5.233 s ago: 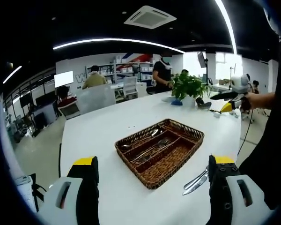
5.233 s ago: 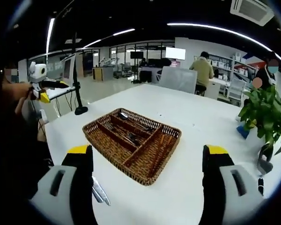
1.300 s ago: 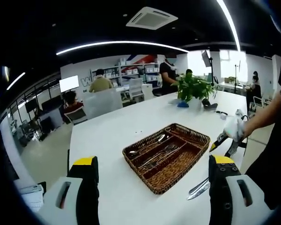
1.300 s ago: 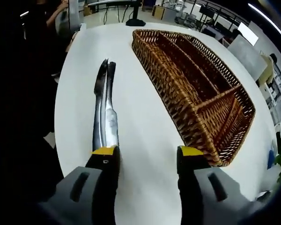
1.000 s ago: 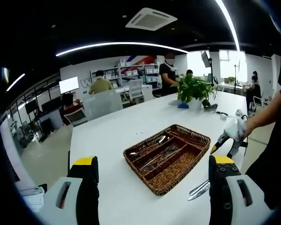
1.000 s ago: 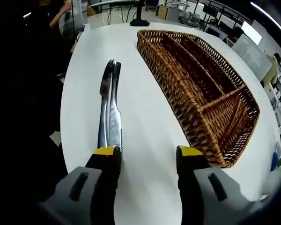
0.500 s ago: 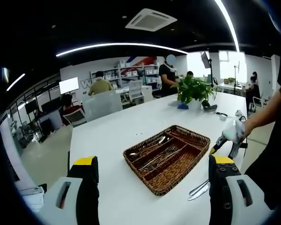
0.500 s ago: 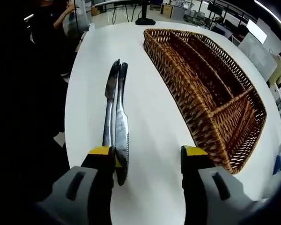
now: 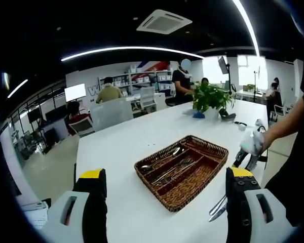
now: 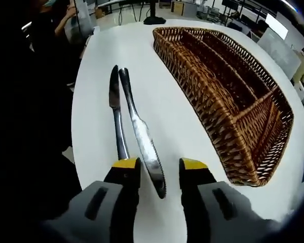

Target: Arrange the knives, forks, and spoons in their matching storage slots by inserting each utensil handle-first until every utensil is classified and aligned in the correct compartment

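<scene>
Right gripper [image 10: 159,167]: jaws narrowed around the serrated blade of one knife [image 10: 142,134]; whether they clamp it cannot be told. Second knife [image 10: 116,119] lies beside it on the white desk [image 10: 167,101]. Wicker tray [image 10: 228,91] at 2 o'clock. Left gripper [image 9: 164,179]: jaws released, spread wide.

left tool [image 9: 164,177] open | basket [image 9: 182,169] ahead | knives [image 9: 218,208] right

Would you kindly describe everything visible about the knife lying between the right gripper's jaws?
The serrated knife is all silvery metal, with a toothed blade near the camera and a rounded handle pointing away. It lies flat on the white table, angled beside a second knife, left of the wicker tray. The right gripper straddles its blade, jaws narrowed but apparently not clamped.
</scene>
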A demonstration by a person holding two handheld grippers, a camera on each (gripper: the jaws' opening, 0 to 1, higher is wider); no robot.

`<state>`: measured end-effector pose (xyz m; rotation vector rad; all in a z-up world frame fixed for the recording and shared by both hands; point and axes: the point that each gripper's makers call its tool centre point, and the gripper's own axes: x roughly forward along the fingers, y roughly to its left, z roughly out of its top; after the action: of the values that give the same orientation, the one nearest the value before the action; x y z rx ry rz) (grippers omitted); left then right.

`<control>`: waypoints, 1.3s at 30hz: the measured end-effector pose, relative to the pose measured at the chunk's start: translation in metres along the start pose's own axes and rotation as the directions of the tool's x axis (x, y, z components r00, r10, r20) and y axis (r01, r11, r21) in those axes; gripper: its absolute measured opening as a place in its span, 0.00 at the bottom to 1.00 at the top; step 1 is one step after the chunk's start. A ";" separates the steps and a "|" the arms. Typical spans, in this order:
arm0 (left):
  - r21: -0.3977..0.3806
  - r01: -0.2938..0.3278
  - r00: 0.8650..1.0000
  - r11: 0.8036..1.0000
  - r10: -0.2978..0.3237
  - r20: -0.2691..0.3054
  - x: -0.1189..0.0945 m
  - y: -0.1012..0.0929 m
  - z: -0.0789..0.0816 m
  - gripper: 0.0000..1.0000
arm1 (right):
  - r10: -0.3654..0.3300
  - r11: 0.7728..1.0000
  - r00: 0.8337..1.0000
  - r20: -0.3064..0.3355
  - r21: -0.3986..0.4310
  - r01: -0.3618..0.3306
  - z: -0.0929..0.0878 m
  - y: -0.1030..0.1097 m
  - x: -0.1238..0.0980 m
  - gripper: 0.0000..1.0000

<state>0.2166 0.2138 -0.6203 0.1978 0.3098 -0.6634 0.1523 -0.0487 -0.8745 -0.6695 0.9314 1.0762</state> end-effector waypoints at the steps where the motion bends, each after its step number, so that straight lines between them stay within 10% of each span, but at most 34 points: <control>1: -0.001 0.000 1.000 1.000 0.000 0.001 0.000 0.000 0.000 0.99 | 0.007 1.000 1.000 0.000 -0.003 -0.007 0.001 -0.001 0.000 0.24; 13: 0.008 0.016 1.000 1.000 -0.016 -0.012 0.007 0.000 -0.002 0.99 | 0.057 0.993 0.997 -0.052 -0.099 -0.062 0.000 0.000 0.002 0.10; 23: 0.043 0.157 0.983 0.987 -0.152 -0.104 0.028 -0.034 -0.027 0.95 | 0.039 0.993 0.995 -0.096 -0.110 -0.050 -0.002 0.001 -0.001 0.08; 31: 0.022 0.378 0.909 0.926 -0.366 -0.200 0.072 -0.105 -0.072 0.87 | 0.033 0.992 0.992 -0.125 -0.120 -0.048 0.007 -0.003 -0.009 0.08; 36: 0.074 0.498 0.840 0.864 -0.459 -0.290 0.094 -0.139 -0.103 0.80 | 0.028 0.989 0.990 -0.141 -0.139 -0.047 0.011 -0.004 -0.016 0.09; 39: 0.101 0.511 0.828 0.854 -0.457 -0.324 0.107 -0.144 -0.119 0.67 | 0.027 0.989 0.989 -0.145 -0.141 -0.048 0.012 -0.005 -0.016 0.09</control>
<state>0.1797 0.0744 -0.7804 0.4034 0.5945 -1.1803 0.1572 -0.0474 -0.8549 -0.8605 0.9992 1.1482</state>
